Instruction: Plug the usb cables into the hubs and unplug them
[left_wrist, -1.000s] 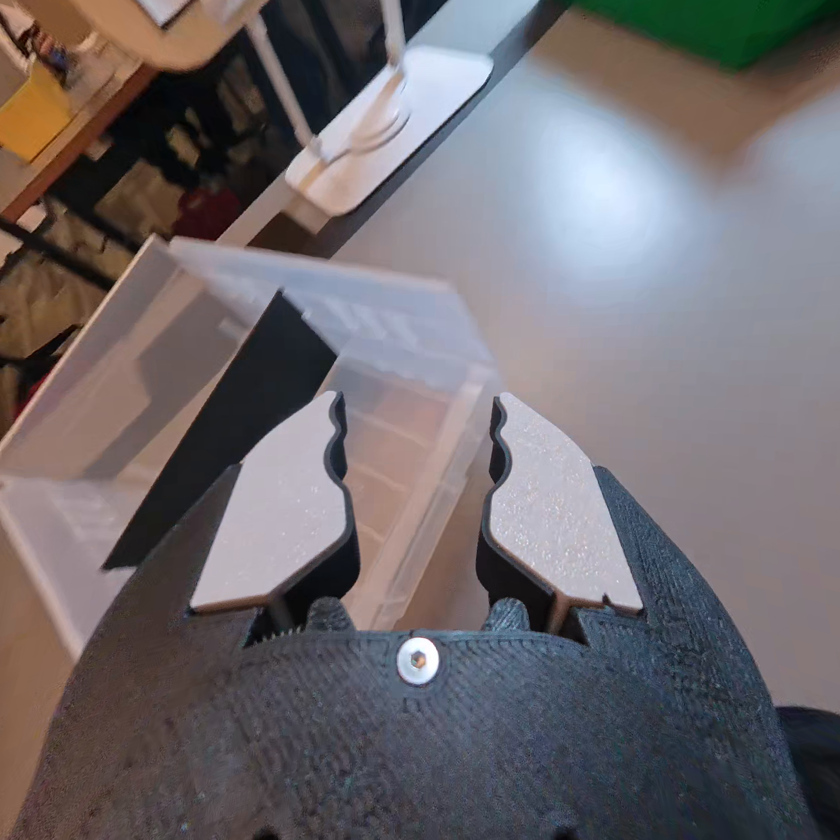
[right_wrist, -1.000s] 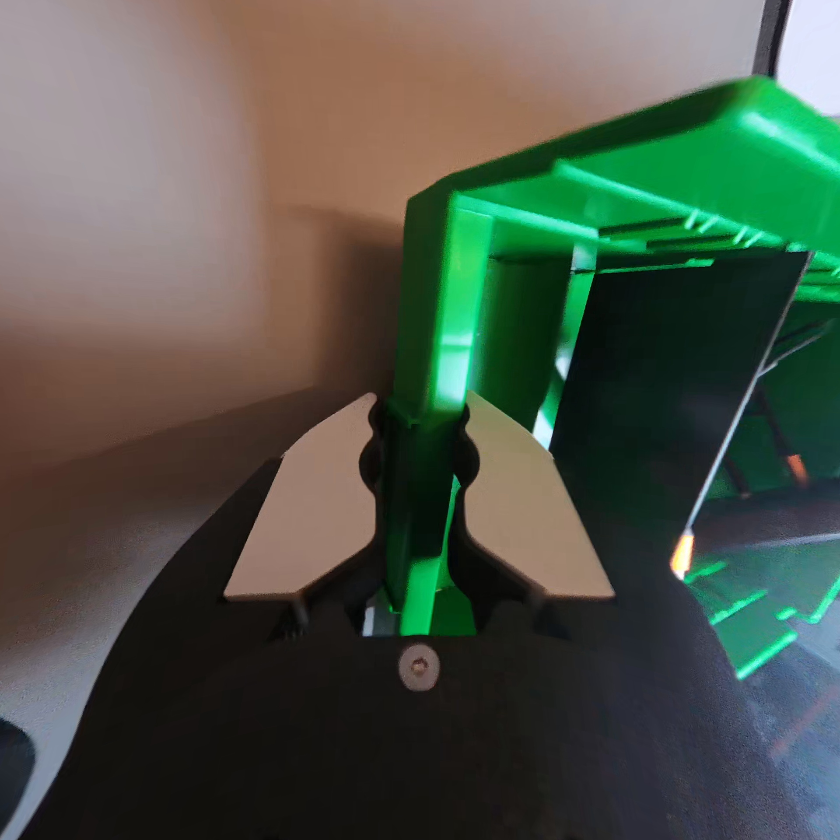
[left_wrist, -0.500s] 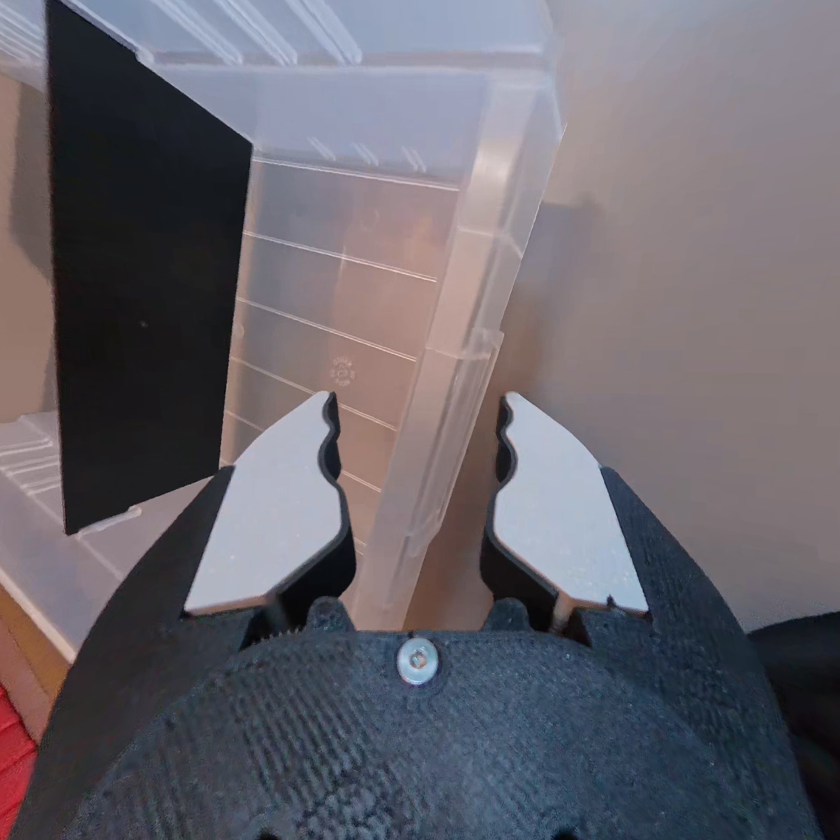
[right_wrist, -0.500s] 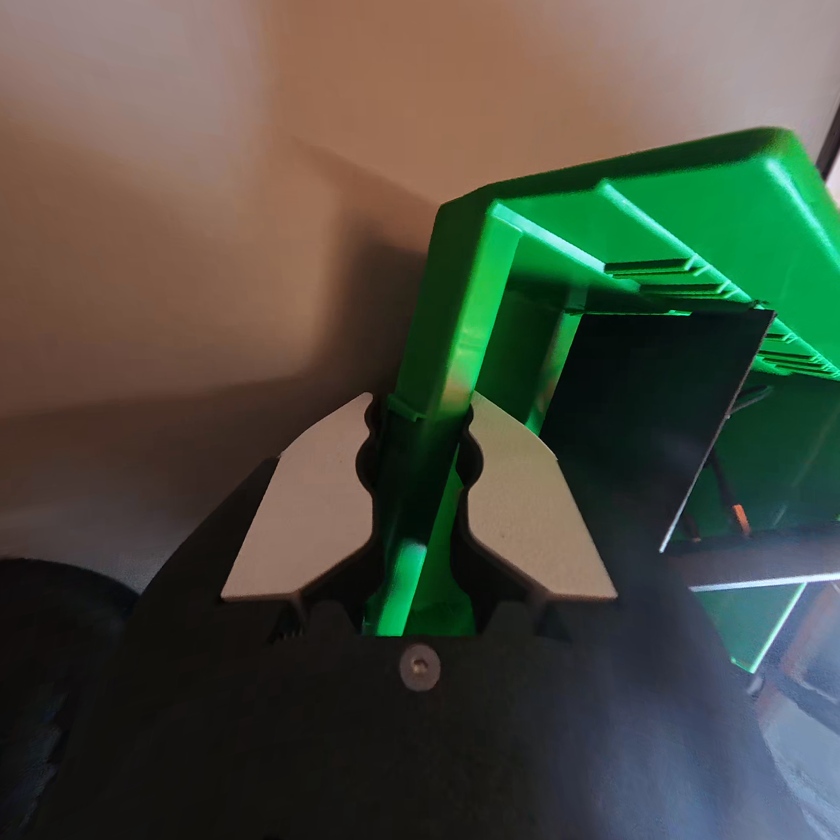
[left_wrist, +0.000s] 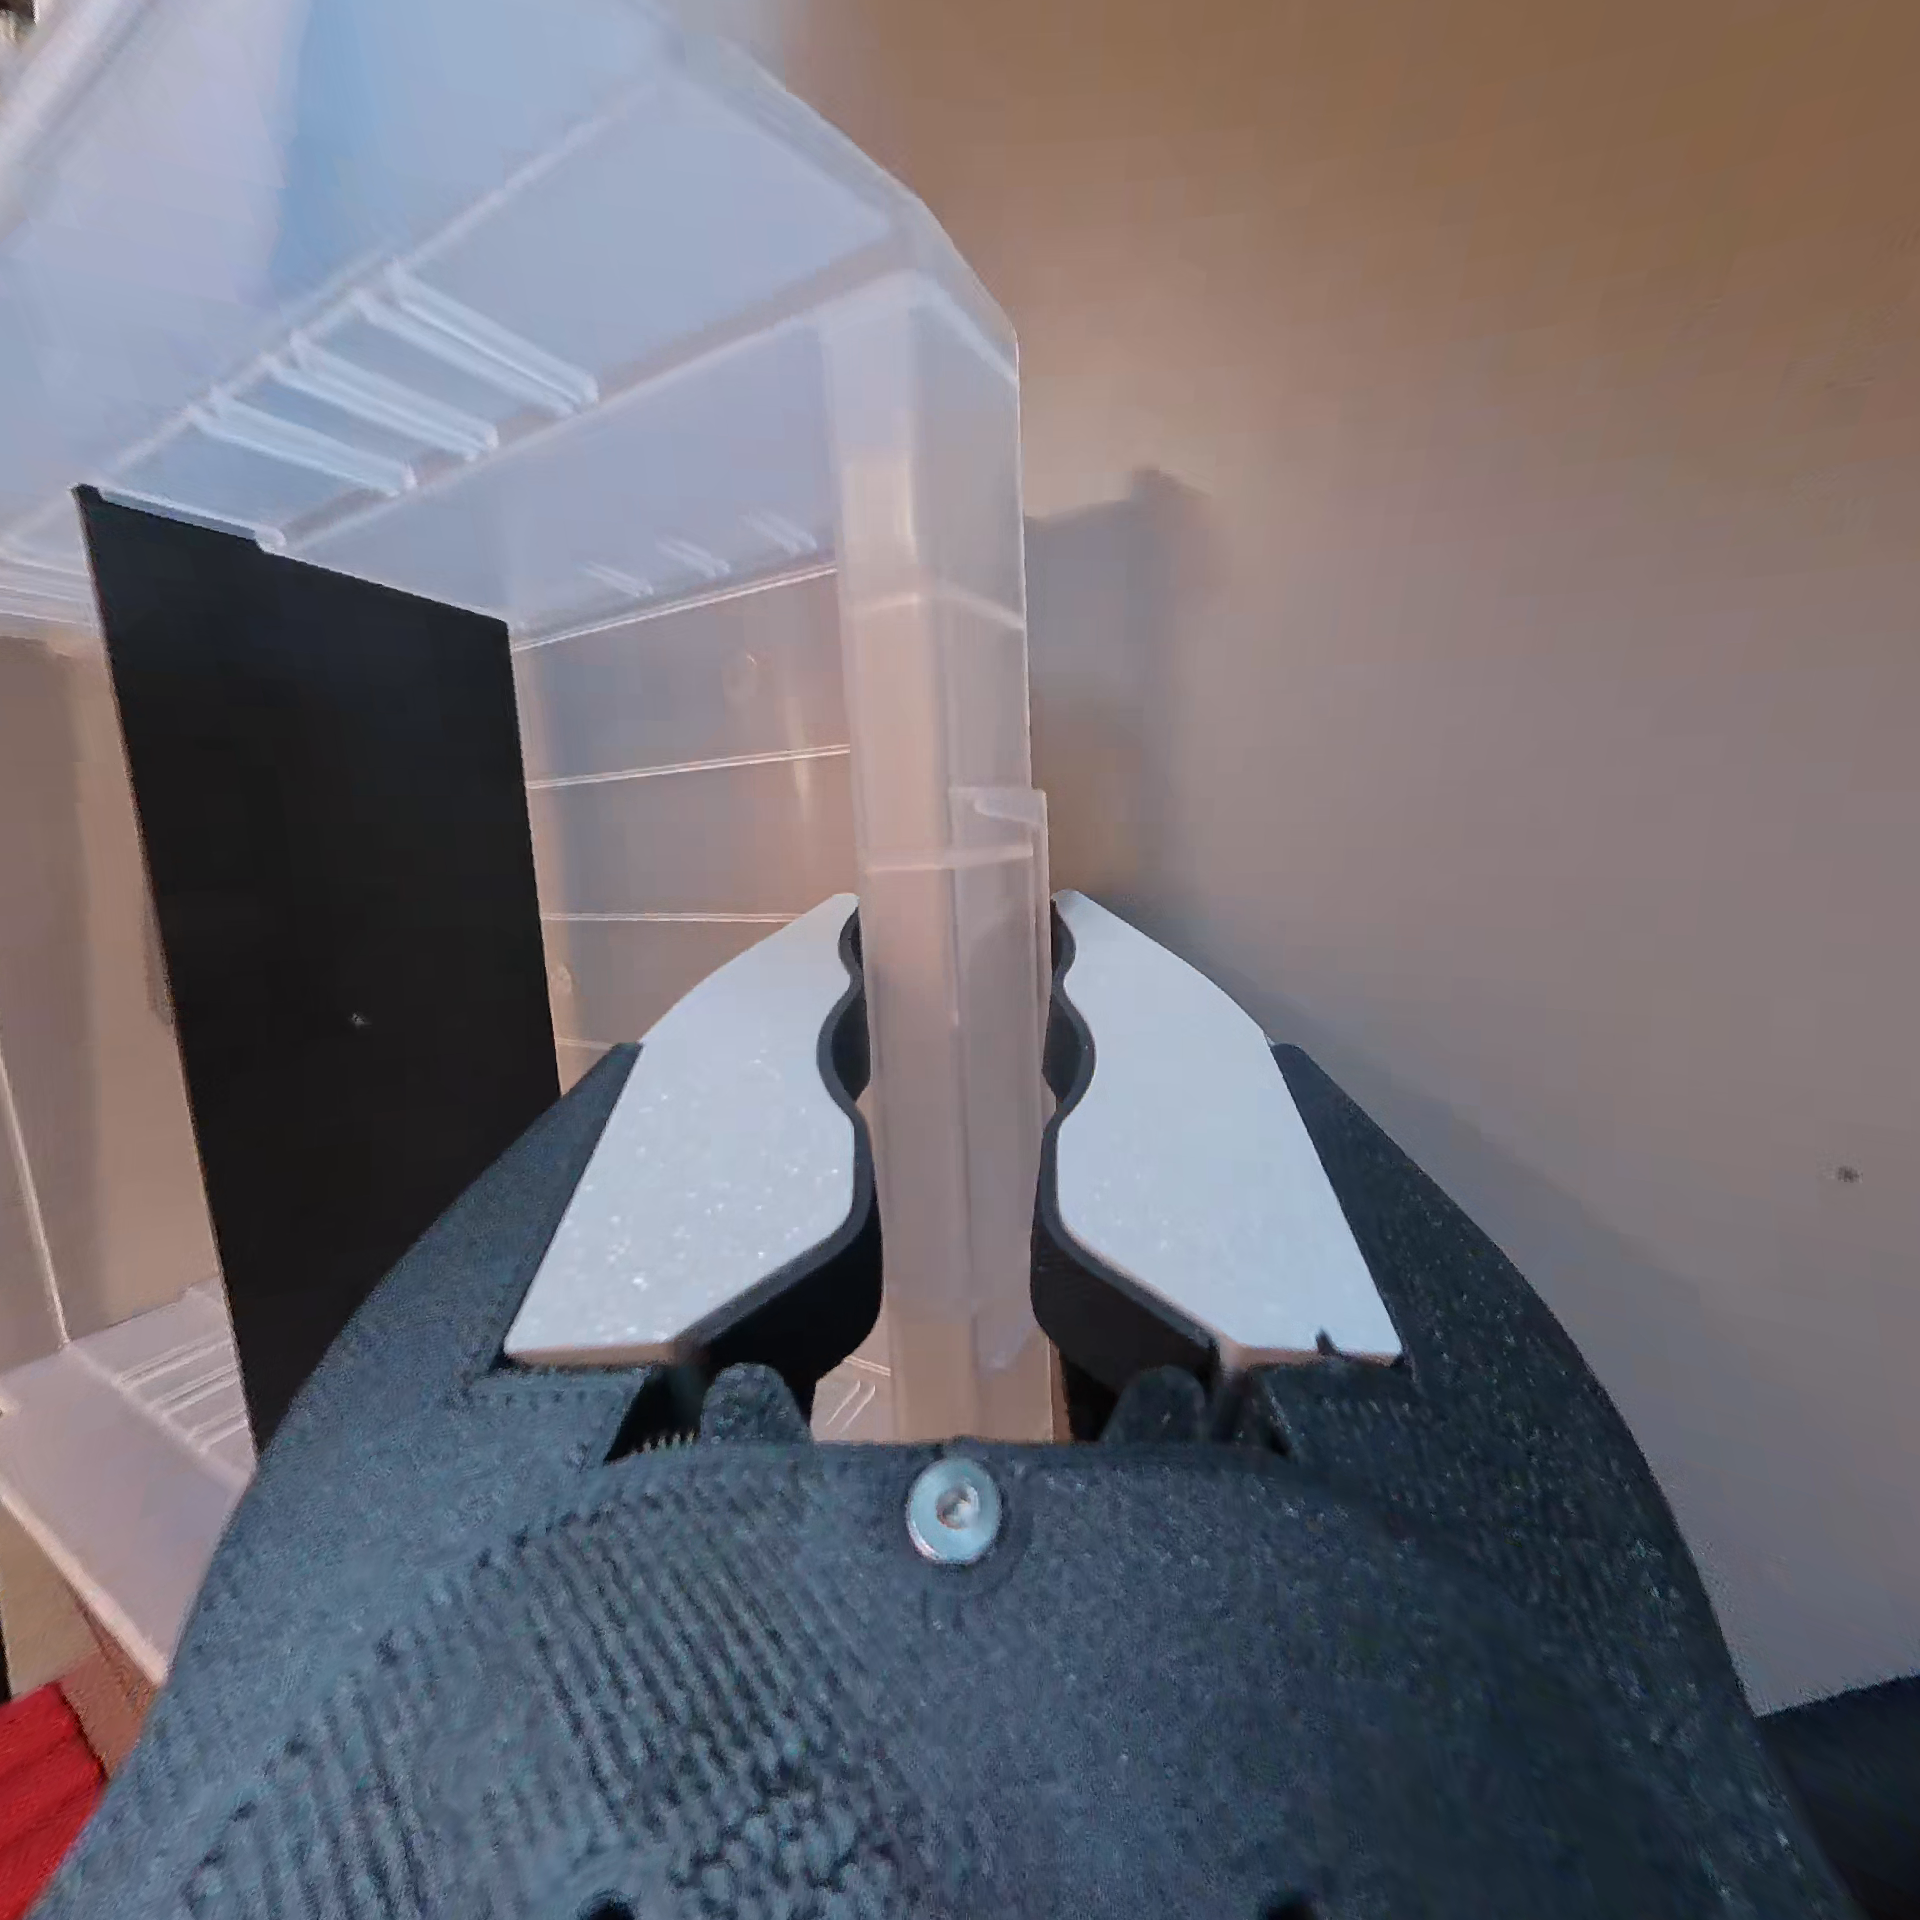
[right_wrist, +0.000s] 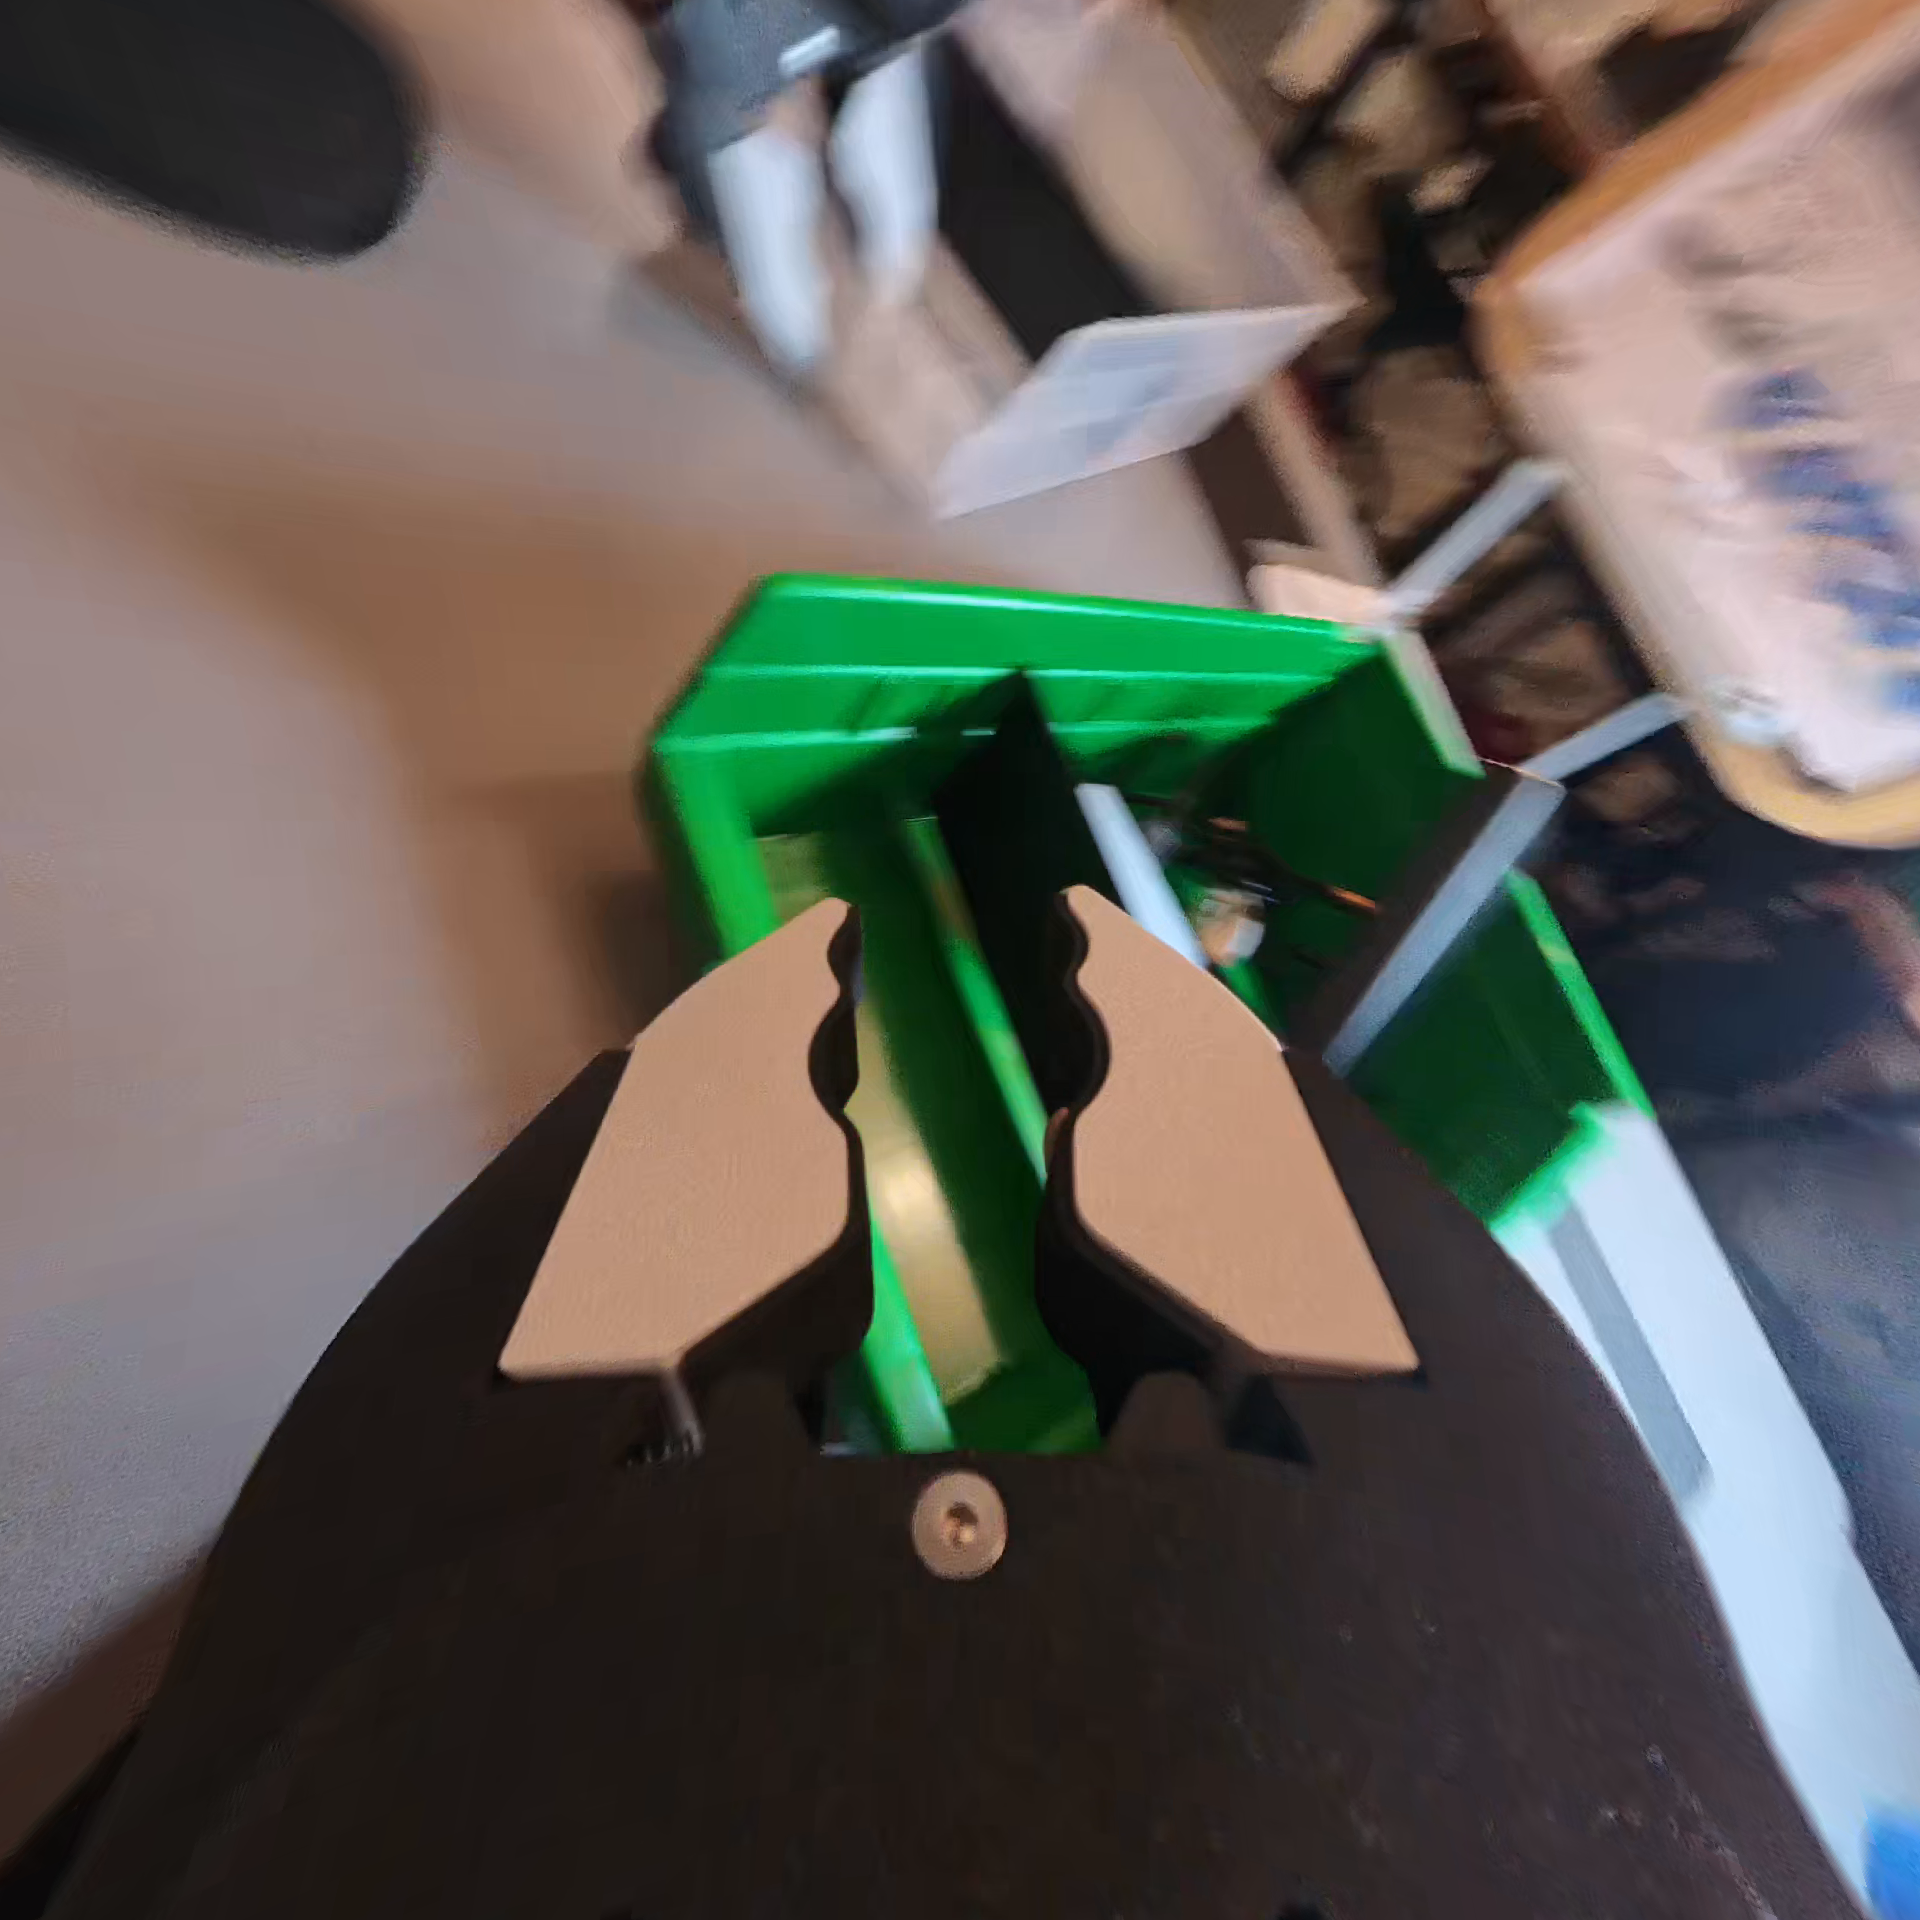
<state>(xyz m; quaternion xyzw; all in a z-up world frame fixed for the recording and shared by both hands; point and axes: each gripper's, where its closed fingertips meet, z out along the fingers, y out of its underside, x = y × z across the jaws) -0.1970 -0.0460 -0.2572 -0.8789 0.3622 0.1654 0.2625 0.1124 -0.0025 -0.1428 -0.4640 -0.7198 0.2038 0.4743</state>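
Observation:
My left gripper (left_wrist: 954, 925) is shut on the corner rim of a clear plastic bin (left_wrist: 925, 665), which stands tilted in front of me with a black divider panel (left_wrist: 322, 904) inside it. My right gripper (right_wrist: 961, 920) is shut on the wall of a green plastic bin (right_wrist: 1039, 644), which it holds tilted. A black divider panel (right_wrist: 1013, 821) stands inside the green bin, and thin cables (right_wrist: 1247, 862) show blurred beyond it. No hub or plug can be made out in either view.
The beige tabletop (left_wrist: 1507, 831) lies to the right of the clear bin and also to the left of the green bin (right_wrist: 312, 675). Beyond the table edge the right wrist view shows blurred cardboard boxes (right_wrist: 1714, 436), white frame legs (right_wrist: 790, 239) and a dark floor. One gripper's finger ends stand about 35 cm off the other's.
My left gripper has closed on the clear bin's corner rim, having been open around it. My right gripper has swung with the green bin, so the room beyond the table now shows.

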